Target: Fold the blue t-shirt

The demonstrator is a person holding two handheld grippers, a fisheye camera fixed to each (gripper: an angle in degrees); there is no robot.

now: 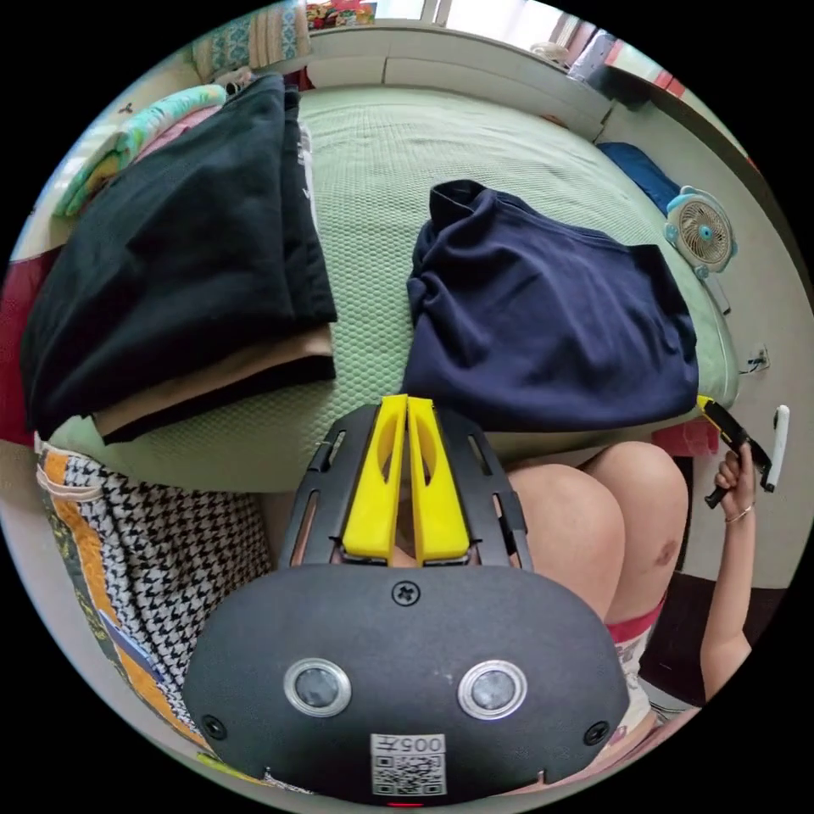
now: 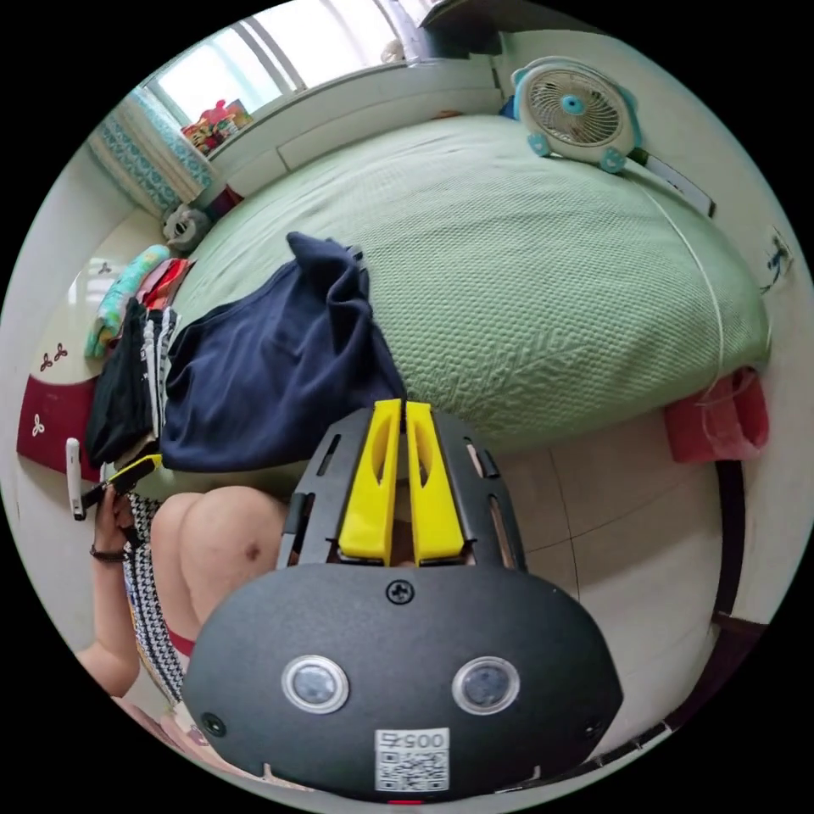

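A navy blue t-shirt (image 1: 551, 318) lies folded into a rough rectangle on the green bed (image 1: 381, 170), near the bed's front edge. The same navy t-shirt (image 2: 263, 373) appears in the right gripper view, one end bunched up. My left gripper (image 1: 407, 403) is shut with nothing between its yellow jaws, held short of the bed edge, left of the shirt. My right gripper (image 2: 404, 407) is also shut and empty, beside the shirt's corner. In the left gripper view the other gripper (image 1: 738, 441) shows at the far right in a person's hand.
A stack of folded dark clothes (image 1: 178, 254) sits on the bed at the left. A small fan (image 2: 577, 110) stands on the bed's far side. The person's knees (image 1: 585, 526) are in front of the bed. A checkered bag (image 1: 144, 560) stands on the floor.
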